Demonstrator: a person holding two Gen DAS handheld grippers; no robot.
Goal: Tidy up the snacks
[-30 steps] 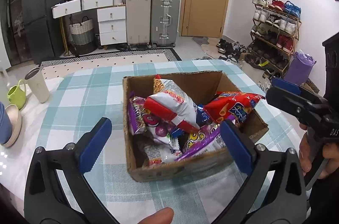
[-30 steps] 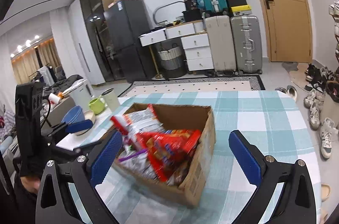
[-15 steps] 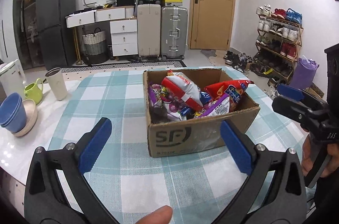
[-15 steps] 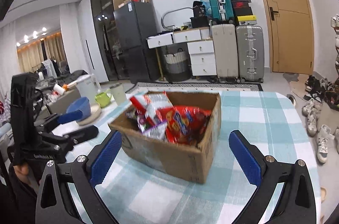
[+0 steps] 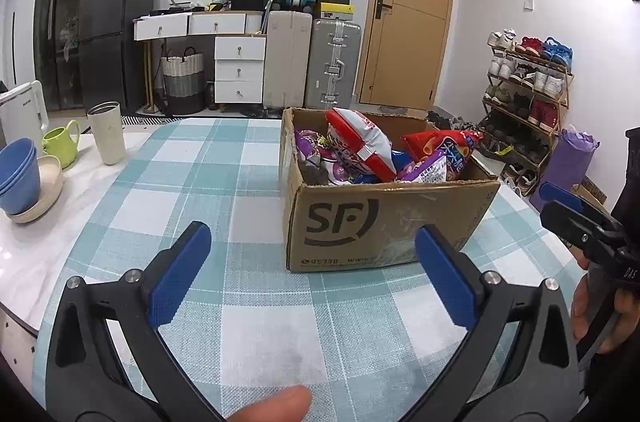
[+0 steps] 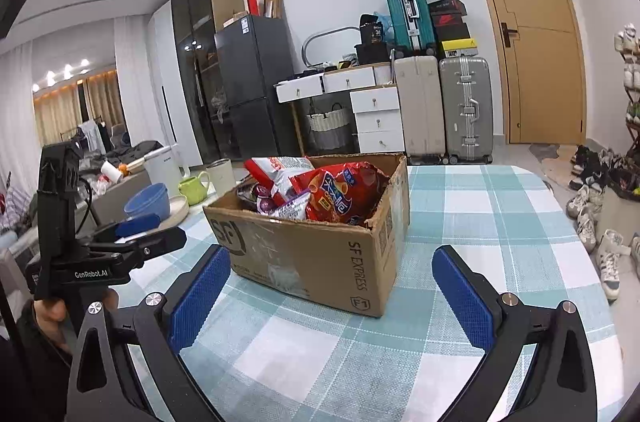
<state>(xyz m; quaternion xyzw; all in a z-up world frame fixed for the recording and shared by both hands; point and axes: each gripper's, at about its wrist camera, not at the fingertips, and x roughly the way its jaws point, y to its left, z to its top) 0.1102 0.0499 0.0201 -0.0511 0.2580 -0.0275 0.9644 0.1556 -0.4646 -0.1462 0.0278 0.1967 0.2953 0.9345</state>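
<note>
A brown cardboard box printed "SF" stands on the checked tablecloth, heaped with snack bags. On top lie a red-and-white bag, a red bag and purple packets. My left gripper is open and empty, low over the cloth just short of the box's front. My right gripper is also open and empty, facing the box's near corner. Each gripper shows in the other's view: the right one, the left one.
At the table's left edge stand stacked blue bowls, a green mug, a beige tumbler and a white kettle. Suitcases, drawers and a door lie behind; a shoe rack stands right.
Both grippers have dropped from above the box to near table height and drawn back, so the box front now shows. The jaws have stayed open and empty.
</note>
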